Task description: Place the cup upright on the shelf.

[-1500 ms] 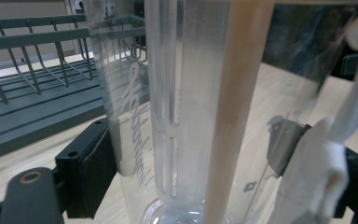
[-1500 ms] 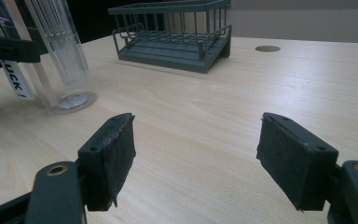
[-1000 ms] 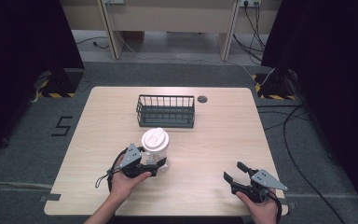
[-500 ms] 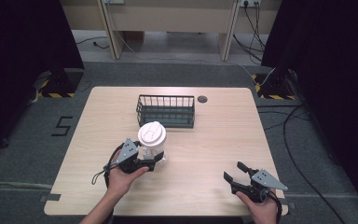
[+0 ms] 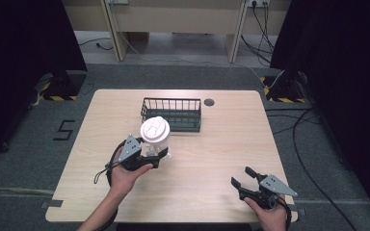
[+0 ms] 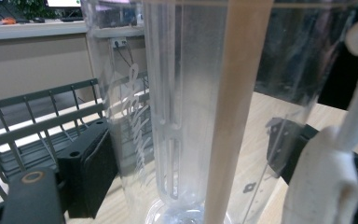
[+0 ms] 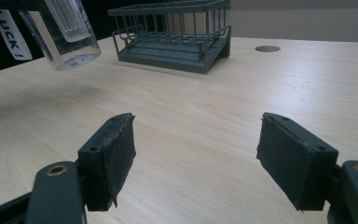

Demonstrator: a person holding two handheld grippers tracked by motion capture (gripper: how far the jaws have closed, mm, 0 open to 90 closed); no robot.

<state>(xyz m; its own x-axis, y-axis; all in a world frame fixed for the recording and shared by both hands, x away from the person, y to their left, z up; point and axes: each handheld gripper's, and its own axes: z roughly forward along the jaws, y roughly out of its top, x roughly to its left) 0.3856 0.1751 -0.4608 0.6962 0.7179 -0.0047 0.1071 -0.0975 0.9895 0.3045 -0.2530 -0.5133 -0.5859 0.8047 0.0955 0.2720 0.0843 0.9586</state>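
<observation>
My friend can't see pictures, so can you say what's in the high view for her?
A person's left gripper holds a clear bottle with a white lid above a light wooden table, near a dark wire basket. The right gripper is open and empty at the table's front edge.
</observation>
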